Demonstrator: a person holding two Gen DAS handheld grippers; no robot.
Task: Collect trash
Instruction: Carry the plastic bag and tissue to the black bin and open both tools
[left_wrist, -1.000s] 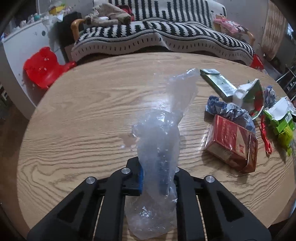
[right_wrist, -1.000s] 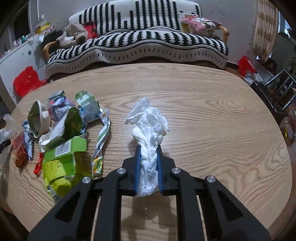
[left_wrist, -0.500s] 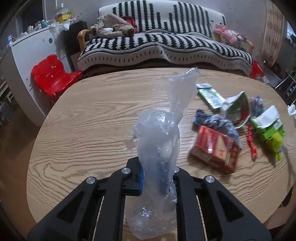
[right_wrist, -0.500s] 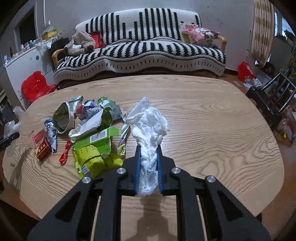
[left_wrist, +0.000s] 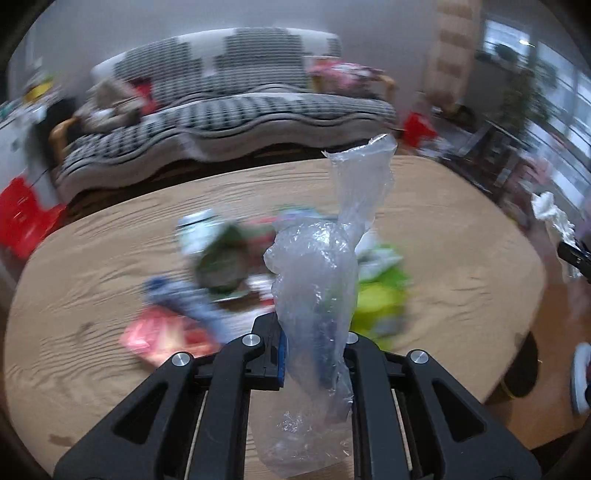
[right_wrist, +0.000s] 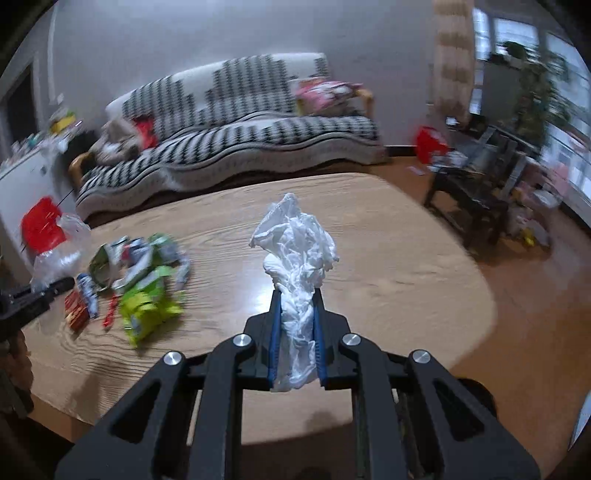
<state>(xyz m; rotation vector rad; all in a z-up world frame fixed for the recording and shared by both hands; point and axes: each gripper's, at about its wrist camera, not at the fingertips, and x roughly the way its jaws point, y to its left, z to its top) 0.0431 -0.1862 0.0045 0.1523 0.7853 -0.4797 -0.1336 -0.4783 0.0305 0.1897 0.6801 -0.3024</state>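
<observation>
My left gripper (left_wrist: 312, 332) is shut on a crumpled clear plastic bag (left_wrist: 321, 266) that stands up between its fingers, held above the near edge of the oval wooden table (left_wrist: 461, 280). My right gripper (right_wrist: 297, 314) is shut on a wad of white tissue (right_wrist: 295, 243), held above the table's near edge (right_wrist: 406, 266). A pile of wrappers lies on the table: a green packet (right_wrist: 147, 302), a red box (right_wrist: 75, 314), a blue wrapper (right_wrist: 86, 291). In the left wrist view the pile (left_wrist: 221, 266) is blurred behind the bag.
A black-and-white striped sofa (right_wrist: 236, 140) stands beyond the table. A red child's chair (right_wrist: 40, 225) is at the left by a white cabinet (right_wrist: 22, 177). A dark side table (right_wrist: 476, 184) and clutter stand at the right on the wood floor.
Both grippers have risen and pulled back from the table, each keeping its hold. The left view has swung right, so the wrapper pile now sits behind the bag.
</observation>
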